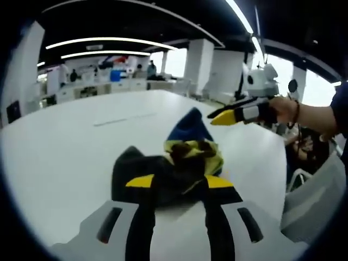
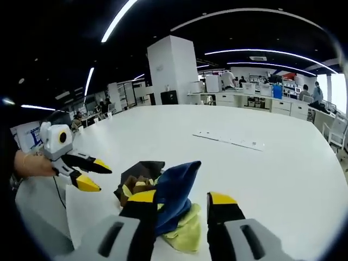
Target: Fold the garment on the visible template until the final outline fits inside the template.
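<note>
**Crumpled garment lying on the white table between two gripper views**

The garment (image 1: pixel 179 163) is sitting bunched up on the white table (image 1: pixel 70 147), a heap of dark blue, yellow and black cloth. In the left gripper view, the left gripper (image 1: pixel 179 187) is pointing at the heap from close by, its yellow-tipped jaws standing apart with cloth showing between them; whether they are touching the fabric I cannot tell. The right gripper (image 1: pixel 228 115) is hovering beyond the garment, held by a hand (image 1: pixel 283 109), its jaws spread and holding nothing.

In the right gripper view, the right gripper (image 2: pixel 182 200) is facing the garment (image 2: pixel 168 201) (blue fold uppermost here), jaws parted, with the blue cloth lying against the left jaw. The left gripper (image 2: pixel 95 174) is appearing at the left, jaws splayed. A strip of paper (image 2: pixel 228 140) is lying farther back on the table (image 2: pixel 283 179).
</note>
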A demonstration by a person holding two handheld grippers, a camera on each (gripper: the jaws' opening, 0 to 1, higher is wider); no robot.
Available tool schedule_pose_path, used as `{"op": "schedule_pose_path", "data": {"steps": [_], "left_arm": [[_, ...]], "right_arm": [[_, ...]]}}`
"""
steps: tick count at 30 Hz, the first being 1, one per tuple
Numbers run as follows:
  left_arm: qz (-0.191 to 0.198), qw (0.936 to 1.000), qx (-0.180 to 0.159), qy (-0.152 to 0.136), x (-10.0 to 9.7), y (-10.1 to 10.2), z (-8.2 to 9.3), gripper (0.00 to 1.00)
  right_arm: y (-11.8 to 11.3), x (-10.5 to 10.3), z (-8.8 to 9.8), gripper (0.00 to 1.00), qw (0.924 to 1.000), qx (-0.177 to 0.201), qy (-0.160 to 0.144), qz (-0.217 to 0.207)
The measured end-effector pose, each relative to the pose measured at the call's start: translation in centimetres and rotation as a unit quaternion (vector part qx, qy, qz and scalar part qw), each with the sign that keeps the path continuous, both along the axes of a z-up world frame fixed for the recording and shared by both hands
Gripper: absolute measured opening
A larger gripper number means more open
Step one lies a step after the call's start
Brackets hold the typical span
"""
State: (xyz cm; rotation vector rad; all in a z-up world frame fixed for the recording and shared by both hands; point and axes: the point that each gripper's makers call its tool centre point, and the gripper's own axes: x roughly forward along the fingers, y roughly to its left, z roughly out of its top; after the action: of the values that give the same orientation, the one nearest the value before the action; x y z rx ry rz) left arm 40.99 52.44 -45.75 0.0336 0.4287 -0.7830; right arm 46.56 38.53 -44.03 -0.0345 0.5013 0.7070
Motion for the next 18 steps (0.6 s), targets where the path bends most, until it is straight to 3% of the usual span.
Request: {"op": "schedule_pose_path", "data": {"steps": [9,18], "left_arm": [[-0.019,0.999,0.011,0.039,0.1,-1.6,-2.6,0.17],[-0.021,0.9984,0.036,0.039,0.4,-1.8,-4.0,0.05]], "right_arm": [[0.7,1.3,-1.3,0.22,0.9999,0.003,0.009,-0.008],[1.4,1.2,-1.8,0.09,0.9997,0.018,0.017,-0.009]]}}
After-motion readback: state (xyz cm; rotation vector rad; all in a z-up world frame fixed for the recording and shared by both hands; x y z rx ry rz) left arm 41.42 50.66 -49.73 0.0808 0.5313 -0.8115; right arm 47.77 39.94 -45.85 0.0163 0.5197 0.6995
